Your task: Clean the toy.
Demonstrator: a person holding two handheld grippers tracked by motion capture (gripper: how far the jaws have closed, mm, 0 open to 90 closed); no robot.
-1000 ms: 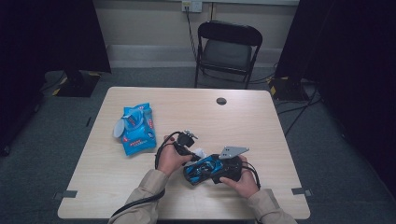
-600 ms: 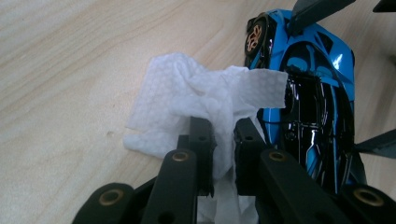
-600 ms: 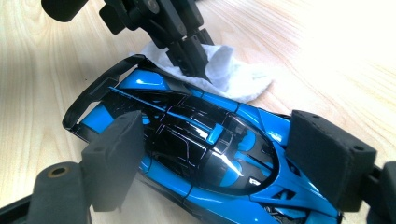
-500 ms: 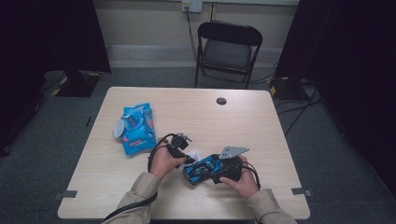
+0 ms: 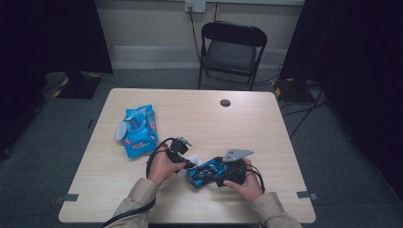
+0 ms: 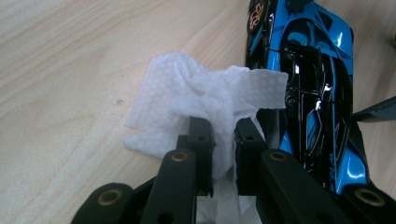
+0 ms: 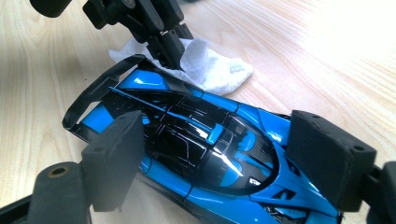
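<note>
A glossy blue and black toy car (image 7: 187, 135) lies between the pads of my right gripper (image 7: 222, 156), which is shut on its sides. In the high view the car (image 5: 205, 172) sits at the table's near edge, with the right gripper (image 5: 219, 174) on it. My left gripper (image 6: 223, 135) is shut on a crumpled white wipe (image 6: 196, 88). It holds the wipe against the car's rear wing (image 7: 100, 91). From the right gripper view, the left gripper (image 7: 170, 51) comes in from the top, with the wipe (image 7: 215, 65) bunched on the wood beside the car.
A blue pack of wipes (image 5: 138, 130) lies on the left part of the wooden table (image 5: 266, 128). A dark cable hole (image 5: 225, 102) sits near the far edge. A black folding chair (image 5: 231, 47) stands behind the table. Cables trail from both grippers.
My left gripper with the wipe has shifted a little beside the car's rear. The right gripper and the car have kept still.
</note>
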